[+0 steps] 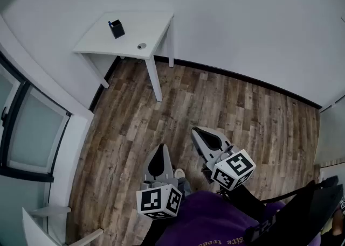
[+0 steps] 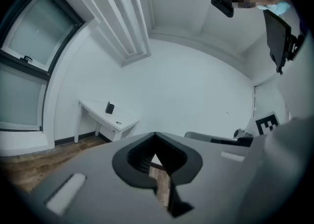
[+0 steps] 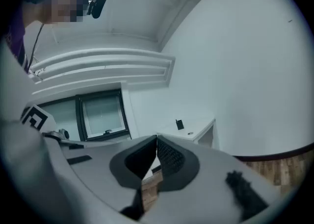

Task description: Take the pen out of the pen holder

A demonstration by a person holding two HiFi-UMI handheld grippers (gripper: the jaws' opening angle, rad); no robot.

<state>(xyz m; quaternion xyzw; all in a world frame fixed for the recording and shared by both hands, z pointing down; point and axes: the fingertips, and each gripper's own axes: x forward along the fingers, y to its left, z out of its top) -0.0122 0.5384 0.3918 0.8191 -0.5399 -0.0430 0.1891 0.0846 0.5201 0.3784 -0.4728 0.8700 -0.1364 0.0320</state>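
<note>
A black pen holder [image 1: 117,28] stands on a white table [image 1: 102,40] in the far corner of the room, with a blue-tipped pen [image 1: 110,23] sticking out of it. The same holder shows small in the left gripper view [image 2: 110,108] and in the right gripper view [image 3: 179,124]. Both grippers are far from the table, held low in front of the person. My left gripper [image 1: 159,149] is shut with nothing between its jaws. My right gripper [image 1: 195,131] has its jaw tips meeting, also empty.
A small round grey object [image 1: 141,46] lies on the table near its front edge. Wooden floor [image 1: 215,105] stretches between me and the table. A window [image 1: 27,132] runs along the left wall. A dark chair part [image 1: 307,207] sits at the lower right.
</note>
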